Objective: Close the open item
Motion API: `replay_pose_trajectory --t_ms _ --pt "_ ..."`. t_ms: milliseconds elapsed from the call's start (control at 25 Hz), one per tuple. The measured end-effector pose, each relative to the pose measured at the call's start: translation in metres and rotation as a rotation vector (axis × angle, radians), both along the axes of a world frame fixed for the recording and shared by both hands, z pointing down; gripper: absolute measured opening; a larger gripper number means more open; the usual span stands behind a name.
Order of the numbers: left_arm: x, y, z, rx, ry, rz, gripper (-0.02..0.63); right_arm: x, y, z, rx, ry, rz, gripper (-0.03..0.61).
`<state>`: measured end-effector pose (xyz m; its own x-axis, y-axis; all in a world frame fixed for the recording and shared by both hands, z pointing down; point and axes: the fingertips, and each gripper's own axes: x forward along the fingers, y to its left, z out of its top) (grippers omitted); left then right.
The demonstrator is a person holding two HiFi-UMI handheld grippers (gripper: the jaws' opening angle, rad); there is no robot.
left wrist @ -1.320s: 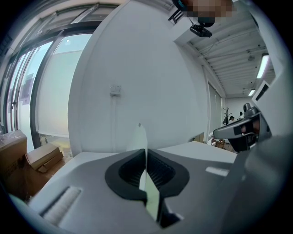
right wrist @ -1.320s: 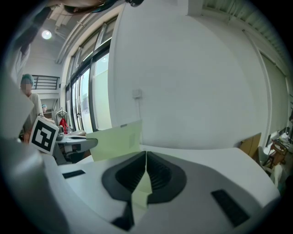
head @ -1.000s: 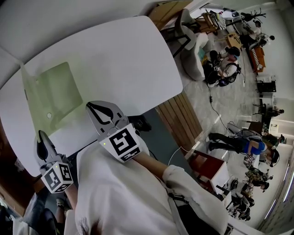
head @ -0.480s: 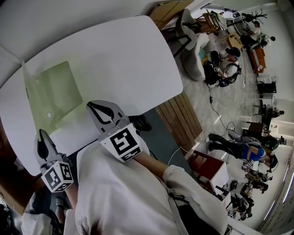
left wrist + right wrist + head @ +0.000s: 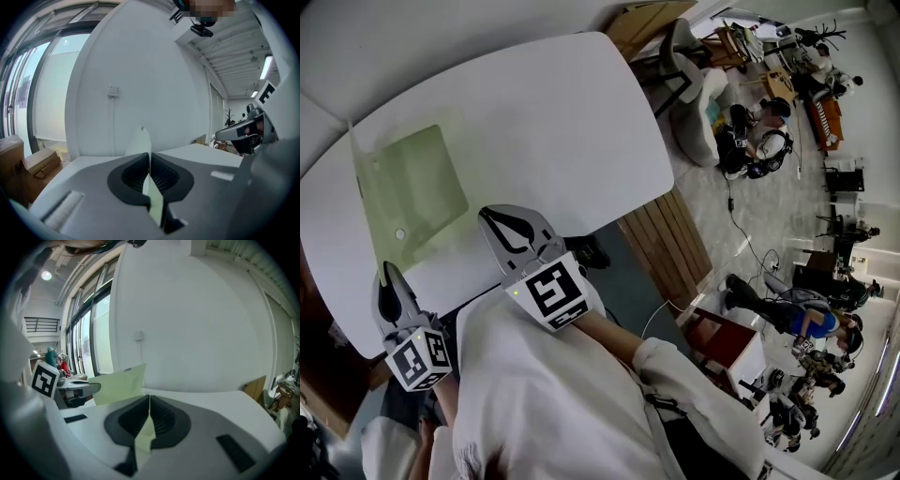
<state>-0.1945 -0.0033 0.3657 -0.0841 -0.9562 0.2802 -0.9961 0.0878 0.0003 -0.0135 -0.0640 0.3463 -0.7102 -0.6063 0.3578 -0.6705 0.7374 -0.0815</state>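
A pale green folder point(image 5: 417, 192) lies open on the white table point(image 5: 553, 122), its flap point(image 5: 354, 173) standing up along its left edge. My left gripper point(image 5: 389, 278) sits at the table's near edge by the folder's near left corner, with its jaws together. In the left gripper view that gripper point(image 5: 149, 157) is shut, and the flap point(image 5: 142, 140) stands edge-on straight ahead. My right gripper point(image 5: 506, 223) rests by the folder's near right corner. In the right gripper view it point(image 5: 149, 399) is shut, with the flap point(image 5: 119, 386) ahead to its left.
The table's right edge drops to a slatted wooden panel point(image 5: 666, 244) and a floor with chairs point(image 5: 694, 84) and people farther off. A white wall stands behind the table. Cardboard boxes point(image 5: 40, 161) lie at the far left. A white sleeve point(image 5: 534, 394) fills the foreground.
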Motion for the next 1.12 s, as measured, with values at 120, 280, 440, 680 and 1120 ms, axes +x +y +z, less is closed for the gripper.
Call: replay_pose_trajectory --t_ms 120,280,440,680,1120 --pt "0.002 0.0 0.001 0.0 -0.001 0.003 0.011 0.001 0.0 0.001 -0.001 0.001 -0.001 0.011" --pt "0.003 -0.001 0.003 -0.003 -0.006 0.007 0.011 0.0 -0.001 0.003 -0.002 0.001 -0.002 0.011" --pt "0.007 -0.001 0.006 -0.005 -0.013 0.014 0.011 0.002 -0.001 0.006 -0.002 0.002 -0.002 0.011" --pt "0.01 -0.002 0.007 -0.006 -0.014 0.02 0.011 0.003 -0.001 0.006 -0.004 0.002 -0.001 0.011" --pt "0.016 -0.006 0.008 -0.012 -0.02 0.035 0.011 0.007 -0.003 0.007 -0.009 0.004 0.002 0.011"
